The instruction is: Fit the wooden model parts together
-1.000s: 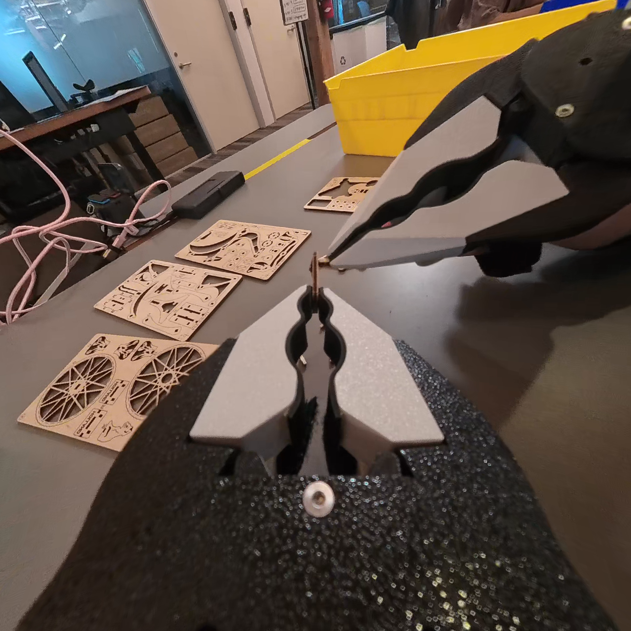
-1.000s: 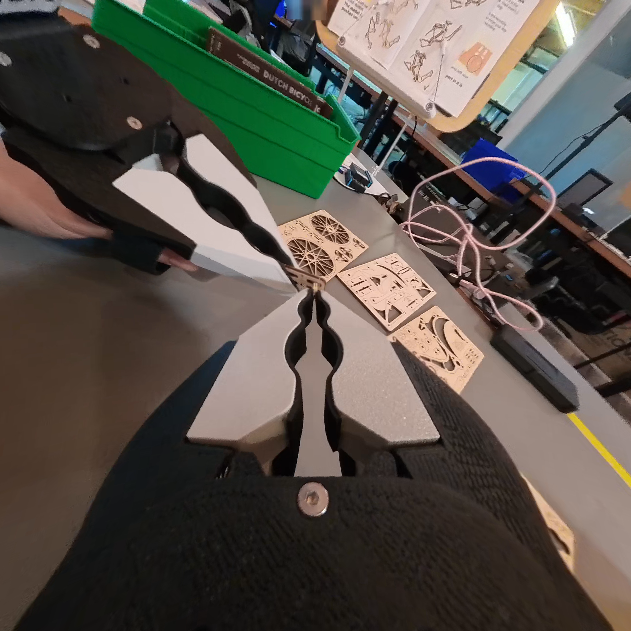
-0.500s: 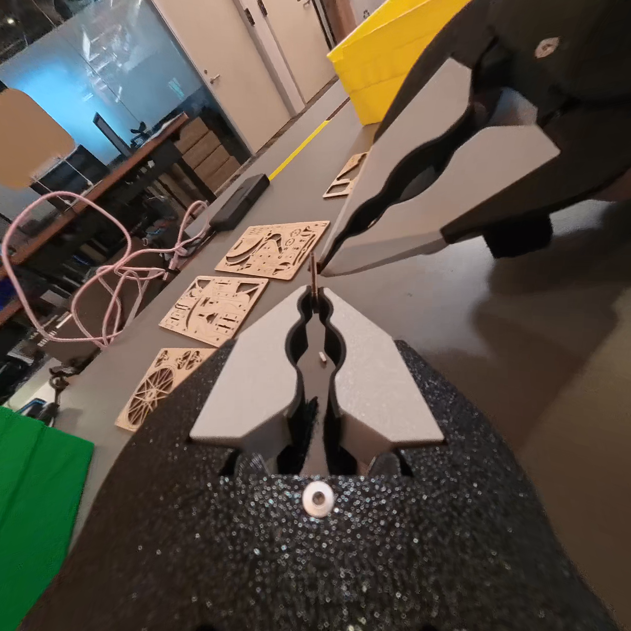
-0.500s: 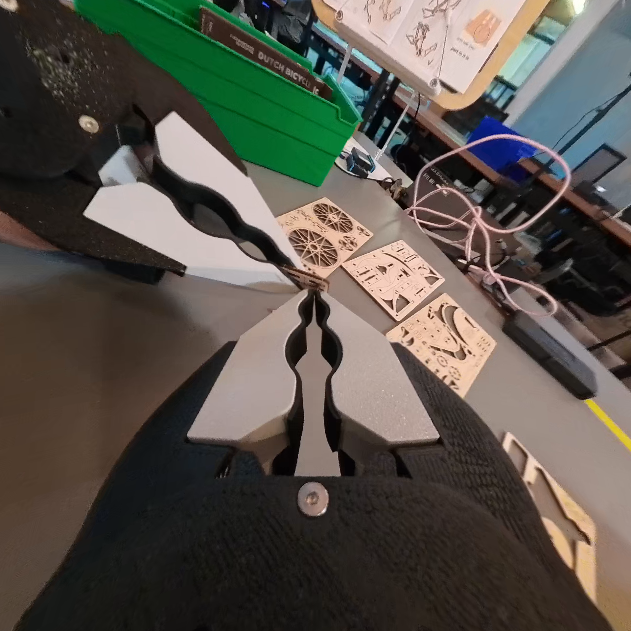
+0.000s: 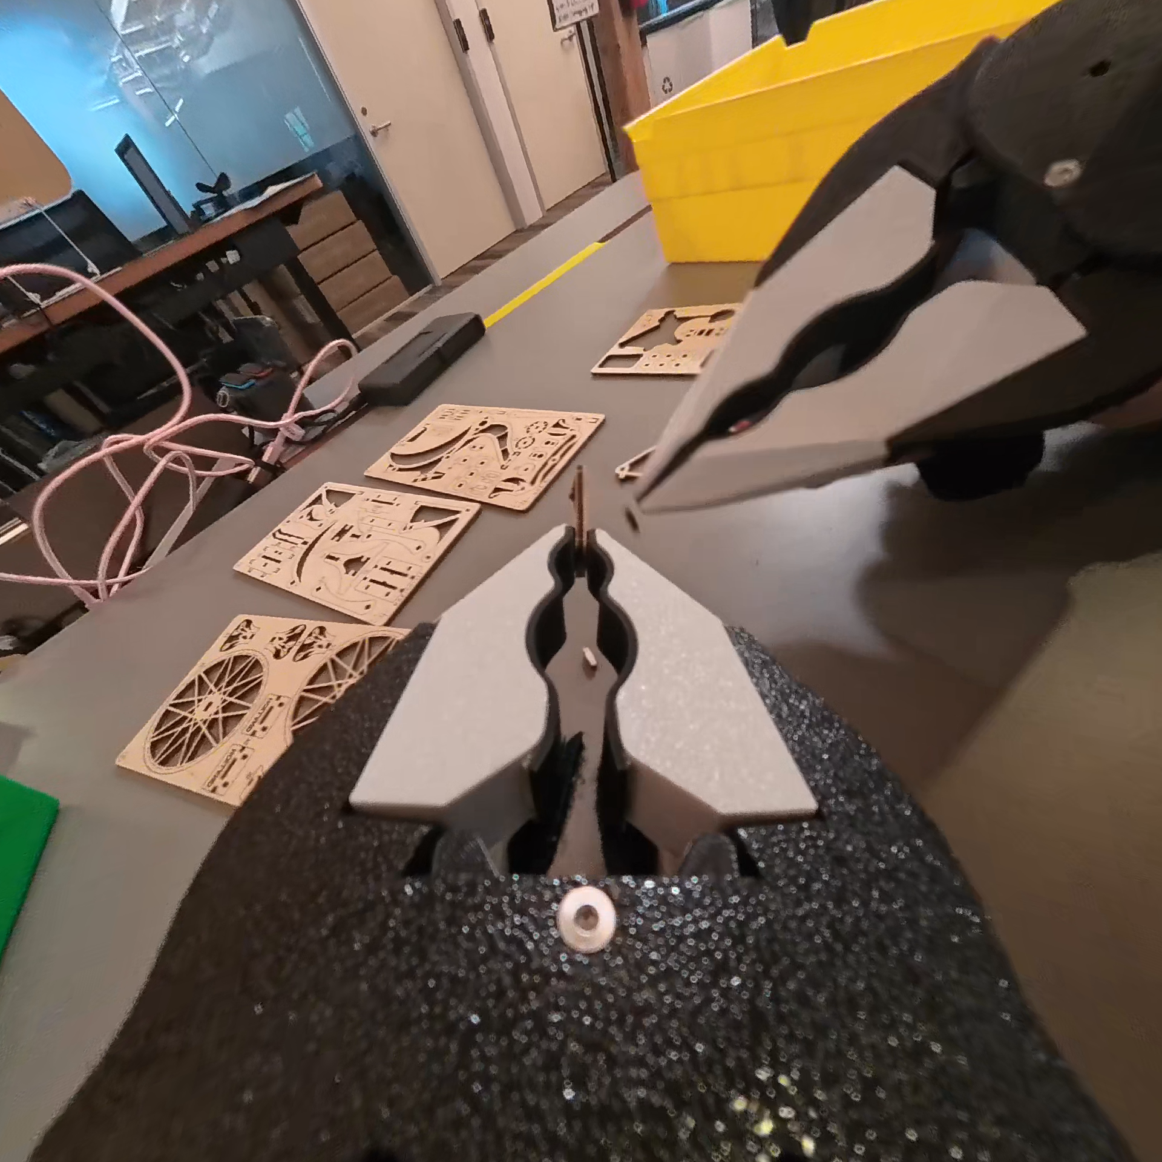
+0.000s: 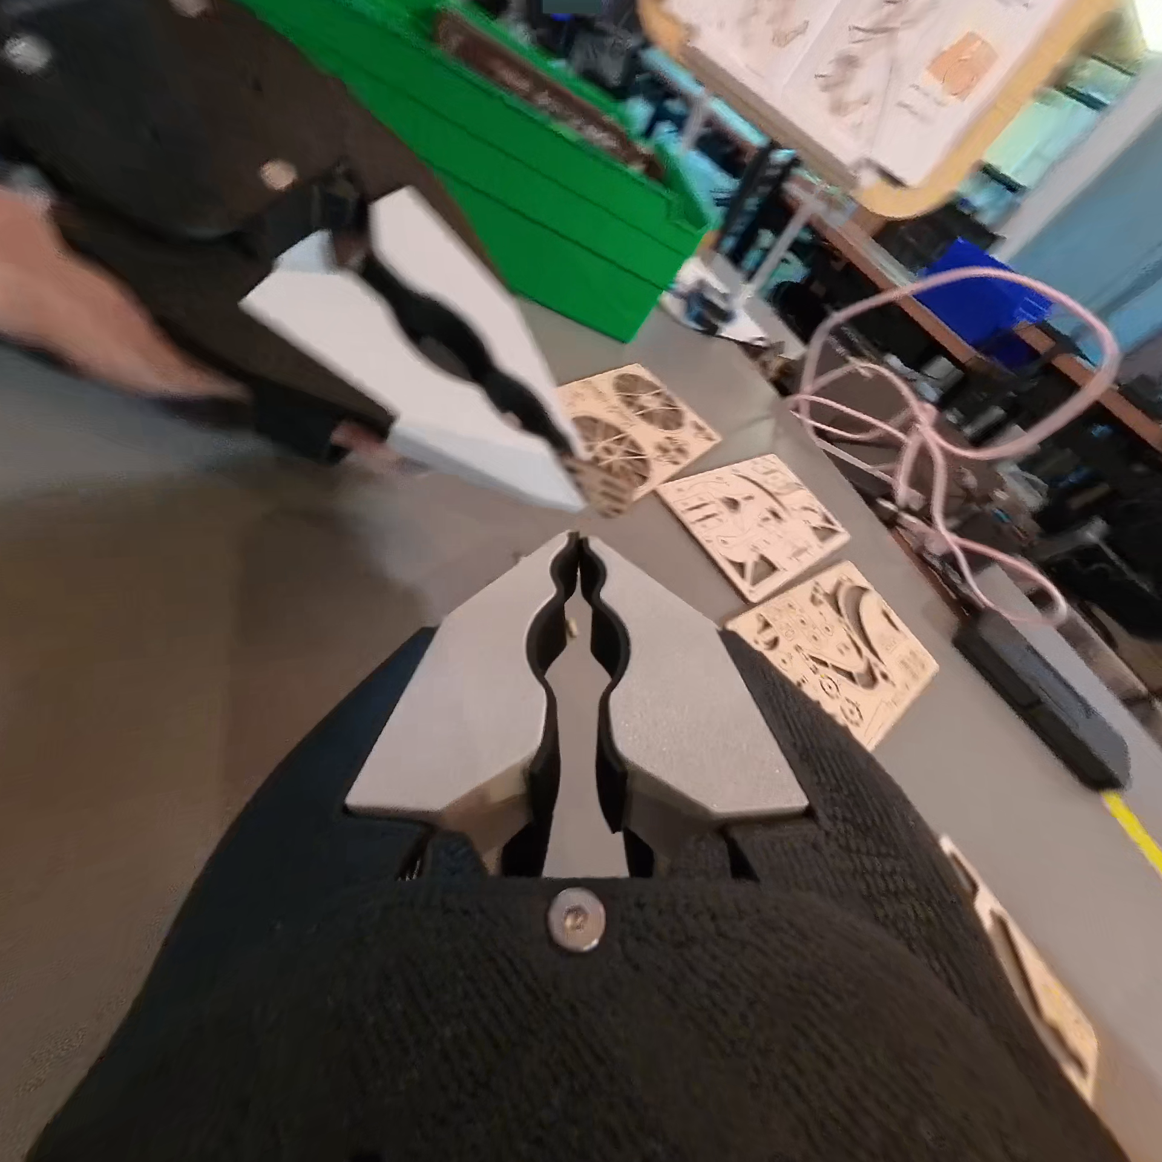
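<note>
Your right gripper point(image 5: 635, 497) has pulled back from the left gripper point(image 5: 580, 534); tips pressed together, apparently empty. The left still pinches the thin wooden part point(image 5: 578, 503) upright. A small wooden bit point(image 5: 630, 517) sits by the right's tips, so the join likely failed.

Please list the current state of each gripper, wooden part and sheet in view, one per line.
left gripper: shut on a thin wooden part, held upright.
right gripper: shut; held part unclear.
wheel sheet: flat on the table, wheels uncut.
two middle sheets: flat, partly punched out.
far sheet: flat, mostly emptied.
yellow bin: upright, contents hidden.
</note>
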The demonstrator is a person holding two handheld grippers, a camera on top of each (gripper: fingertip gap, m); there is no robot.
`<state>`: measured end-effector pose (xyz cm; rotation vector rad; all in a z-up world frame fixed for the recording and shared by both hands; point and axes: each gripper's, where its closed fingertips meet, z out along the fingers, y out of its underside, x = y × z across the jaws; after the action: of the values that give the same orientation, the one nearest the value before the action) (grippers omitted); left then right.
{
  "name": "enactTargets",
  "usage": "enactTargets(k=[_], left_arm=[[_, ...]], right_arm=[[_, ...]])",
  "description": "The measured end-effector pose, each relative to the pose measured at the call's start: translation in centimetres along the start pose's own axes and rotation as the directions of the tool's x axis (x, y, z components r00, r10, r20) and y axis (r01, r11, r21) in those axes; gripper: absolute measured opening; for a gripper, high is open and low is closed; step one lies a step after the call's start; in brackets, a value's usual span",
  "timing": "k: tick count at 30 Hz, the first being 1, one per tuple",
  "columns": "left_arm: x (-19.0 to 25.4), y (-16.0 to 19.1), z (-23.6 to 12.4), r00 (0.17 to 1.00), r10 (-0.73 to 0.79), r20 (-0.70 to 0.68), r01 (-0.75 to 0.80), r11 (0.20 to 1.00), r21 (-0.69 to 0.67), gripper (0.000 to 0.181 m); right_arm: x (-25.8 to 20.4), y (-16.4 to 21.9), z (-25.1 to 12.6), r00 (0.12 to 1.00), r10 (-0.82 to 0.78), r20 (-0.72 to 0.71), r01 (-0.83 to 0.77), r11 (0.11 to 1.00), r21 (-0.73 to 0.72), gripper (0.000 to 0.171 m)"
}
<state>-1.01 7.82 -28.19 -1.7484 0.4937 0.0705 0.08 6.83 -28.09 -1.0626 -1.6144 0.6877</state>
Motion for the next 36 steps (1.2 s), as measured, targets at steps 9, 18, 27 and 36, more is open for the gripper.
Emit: enactTargets(k=[9, 18, 27, 36], left_arm=[[-0.5, -0.1, -0.2, 0.999, -0.041, -0.015, 0.042, 0.999, 0.023, 0.001], [-1.1, -0.4, -0.4, 0.997, -0.074, -0.015, 0.074, 0.996, 0.052, 0.001], [-0.7, -0.4, -0.3, 0.997, -0.064, -0.031, 0.066, 0.997, 0.046, 0.001], [-0.3, 1.4, 0.5, 0.994, -0.101, -0.048, 0.096, 0.991, -0.095, 0.001]], right_arm=[[-2.8, 5.1, -0.4, 0.954, -0.023, 0.299, 0.098, 0.966, -0.241, 0.0], [-1.0, 6.2, 0.5, 0.942, 0.261, 0.211, -0.182, 0.925, -0.332, 0.009], [-1.0, 6.2, 0.9, 0.919, 0.347, 0.187, -0.264, 0.895, -0.36, 0.001], [0.9, 1.3, 0.9, 0.992, 0.122, 0.027, -0.118, 0.985, -0.123, 0.0]])
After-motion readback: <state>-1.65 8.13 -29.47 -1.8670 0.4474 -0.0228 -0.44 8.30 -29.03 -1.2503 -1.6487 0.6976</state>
